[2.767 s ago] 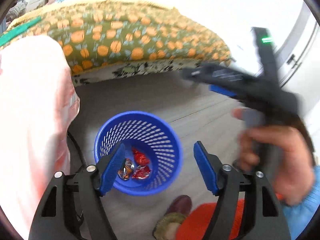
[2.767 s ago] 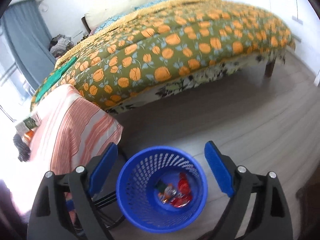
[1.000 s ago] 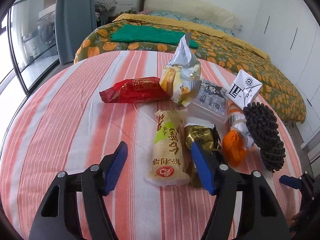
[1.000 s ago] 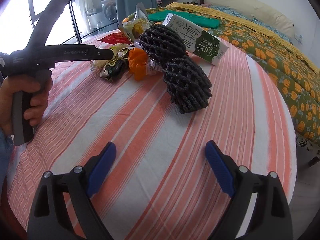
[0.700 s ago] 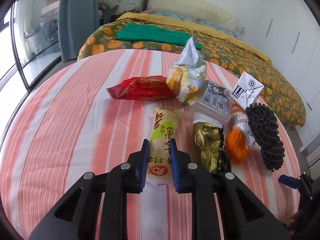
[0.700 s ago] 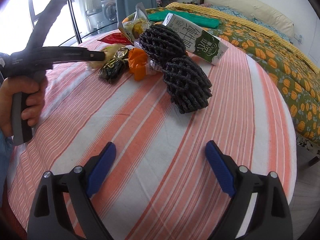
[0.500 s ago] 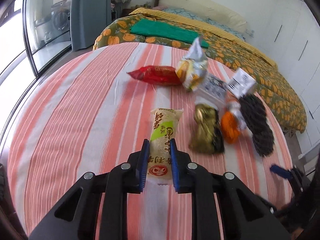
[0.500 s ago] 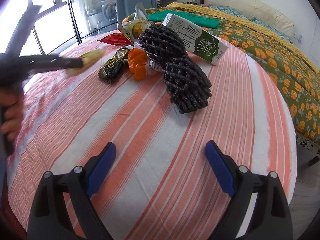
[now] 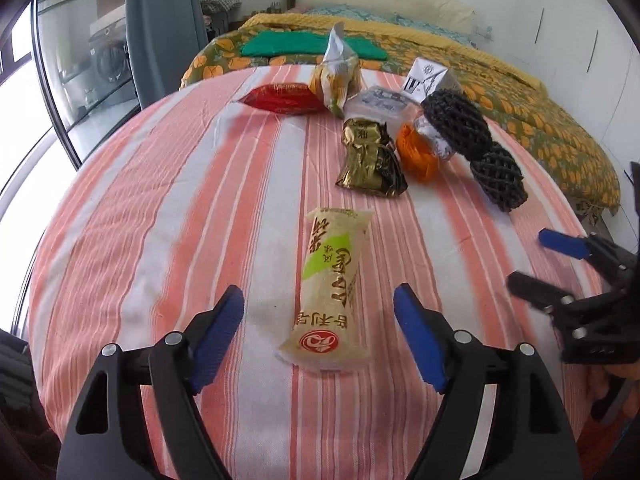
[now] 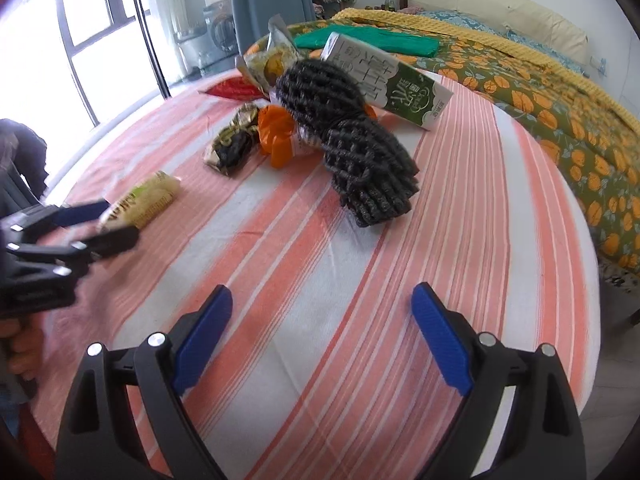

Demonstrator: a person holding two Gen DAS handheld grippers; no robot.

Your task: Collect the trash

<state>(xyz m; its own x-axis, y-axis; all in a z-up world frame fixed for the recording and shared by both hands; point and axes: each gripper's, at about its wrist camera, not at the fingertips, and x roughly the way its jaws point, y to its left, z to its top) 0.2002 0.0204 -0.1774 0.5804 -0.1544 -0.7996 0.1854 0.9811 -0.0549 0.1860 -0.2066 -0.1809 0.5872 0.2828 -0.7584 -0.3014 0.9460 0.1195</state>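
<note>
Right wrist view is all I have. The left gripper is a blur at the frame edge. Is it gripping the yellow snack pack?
Observer: No. In the left wrist view the left gripper has its jaws opening. The yellow snack pack lies flat on the striped cloth between the pads and touches neither.
Operator: Is anything hidden behind the black foam net from my side?
Observer: Yes. A clear plastic tray sits behind the gold wrapper, beside the milk carton.
Operator: Is the red wrapper clear of the pile?
Observer: No. The red wrapper meets the upright silver-yellow bag at its right end.
</note>
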